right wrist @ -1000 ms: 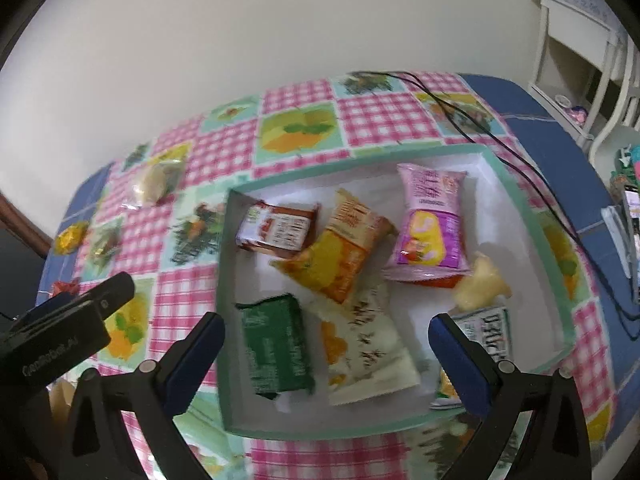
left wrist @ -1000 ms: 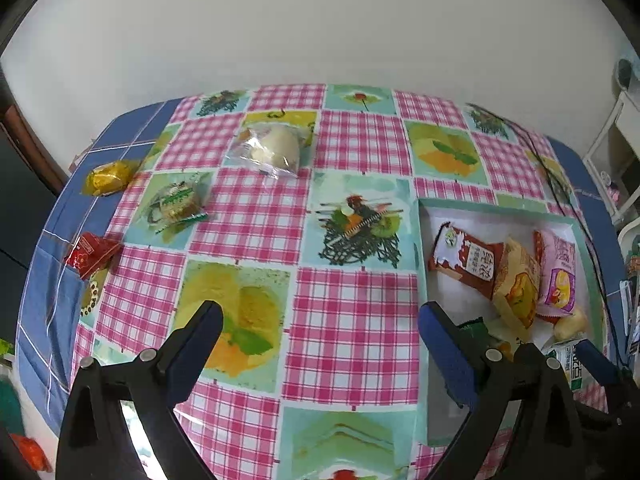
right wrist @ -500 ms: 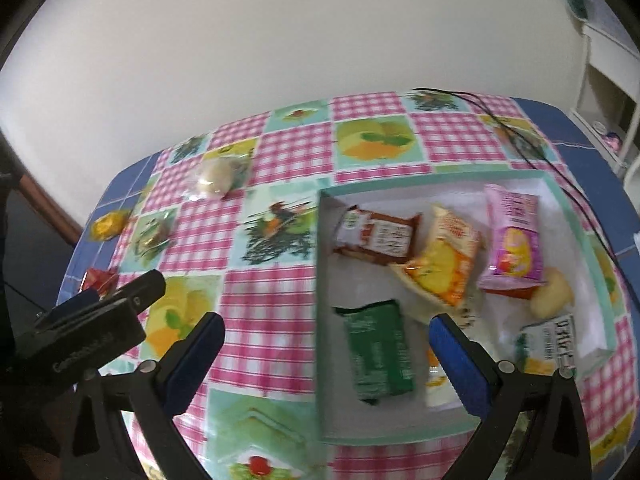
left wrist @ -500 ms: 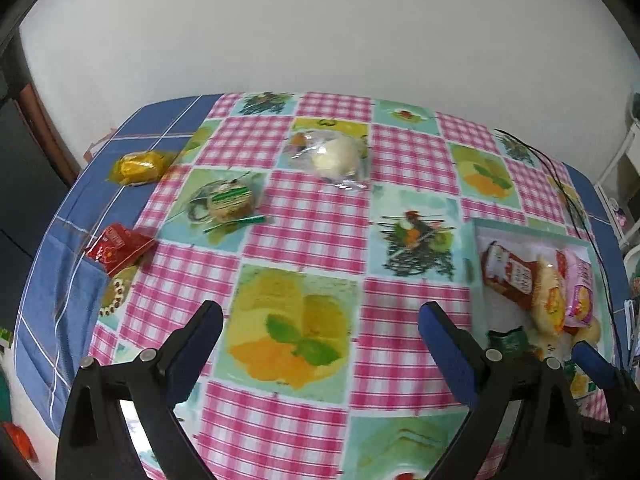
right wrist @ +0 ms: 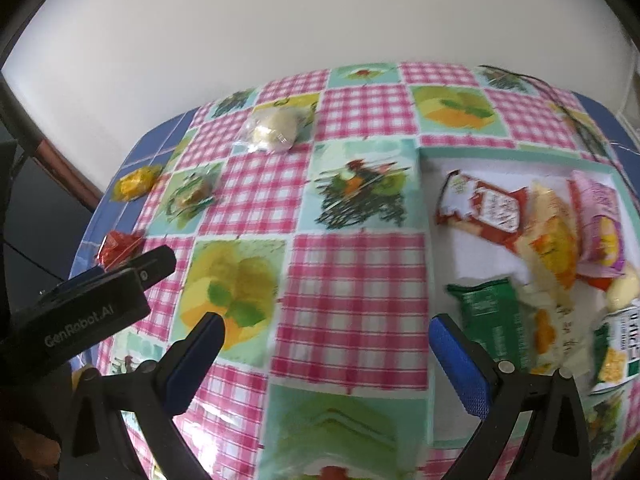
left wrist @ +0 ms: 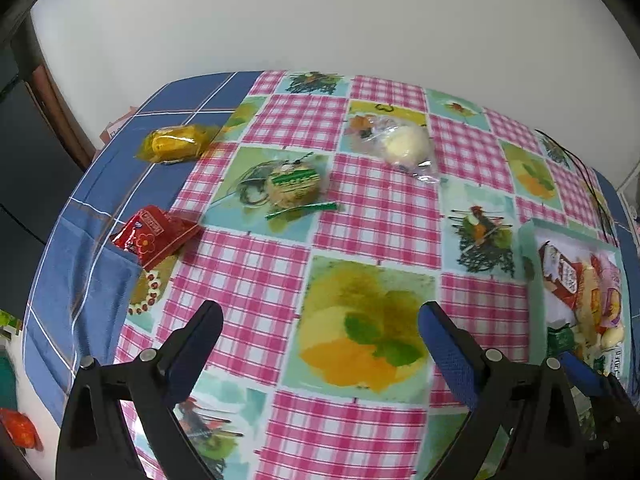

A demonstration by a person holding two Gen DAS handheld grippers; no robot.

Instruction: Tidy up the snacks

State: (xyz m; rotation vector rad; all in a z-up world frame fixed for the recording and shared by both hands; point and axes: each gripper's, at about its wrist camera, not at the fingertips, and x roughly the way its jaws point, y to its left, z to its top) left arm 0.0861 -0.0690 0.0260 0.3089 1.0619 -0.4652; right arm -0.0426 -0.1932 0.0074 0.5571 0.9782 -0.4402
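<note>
Our left gripper hangs over the table with its jaws spread wide and nothing between them; our right gripper is just as wide apart and empty, and from its camera we read "GenRobot.AI" in pale letters on the black body of the left one. Out beyond the left fingers lie four loose snacks: a red packet with a flower printed on it at the left edge of the cloth, a round cake in clear wrap with a green label whose writing we cannot read, a yellow wrapped sweet farther back on the blue border, and a pale bun in a clear bag toward the far side. To the right sits the tray with its mint-green rim, holding a red-brown packet, an orange bag, a pink bag and a green packet, their print too blurred to read. A black cable runs past the tray. The tablecloth is pink gingham with fruit and cake pictures, against a plain white wall.
</note>
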